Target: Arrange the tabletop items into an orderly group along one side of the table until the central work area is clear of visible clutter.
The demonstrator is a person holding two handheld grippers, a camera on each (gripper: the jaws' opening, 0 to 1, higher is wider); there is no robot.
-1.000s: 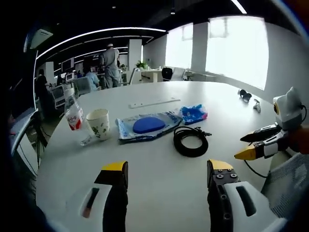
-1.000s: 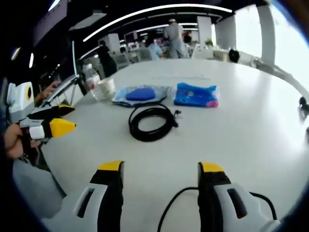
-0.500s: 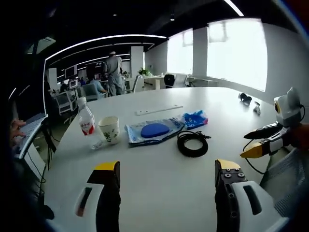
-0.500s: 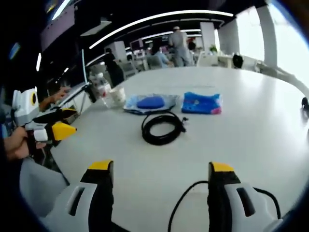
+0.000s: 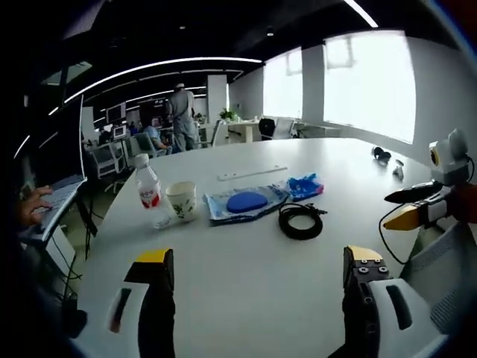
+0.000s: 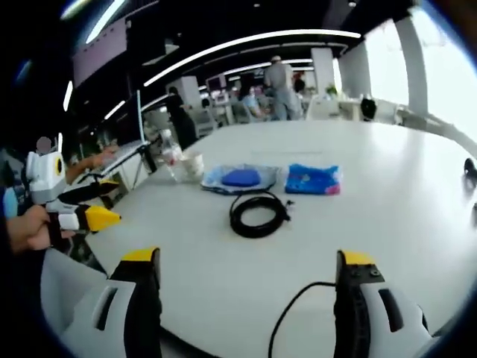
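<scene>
On the white round table (image 5: pixel 253 276) stand a water bottle (image 5: pixel 147 186) and a paper cup (image 5: pixel 181 200). Beside them lie a blue pad in a clear bag (image 5: pixel 246 202), a blue packet (image 5: pixel 304 186) and a coiled black cable (image 5: pixel 299 221). My left gripper (image 5: pixel 258 257) is open at the near edge, well short of them. The right gripper (image 5: pixel 417 207) hangs at the table's right side. In the right gripper view, my right gripper (image 6: pixel 249 257) is open and empty, facing the cable (image 6: pixel 257 214), pad (image 6: pixel 240 177), packet (image 6: pixel 313 179), cup (image 6: pixel 195 165) and bottle (image 6: pixel 174 159). The left gripper (image 6: pixel 82 209) shows at left.
A white strip (image 5: pixel 252 172) lies behind the pad, and a small clear wrapper (image 5: pixel 160 221) by the cup. Dark small objects (image 5: pixel 381 154) rest at the far right edge. A thin black cord (image 6: pixel 298 306) trails across the near table. People and office desks fill the background.
Both views have drawn back from the items, which now look smaller and farther. The jaws of both grippers stand wider apart than a second ago. The items themselves have not moved.
</scene>
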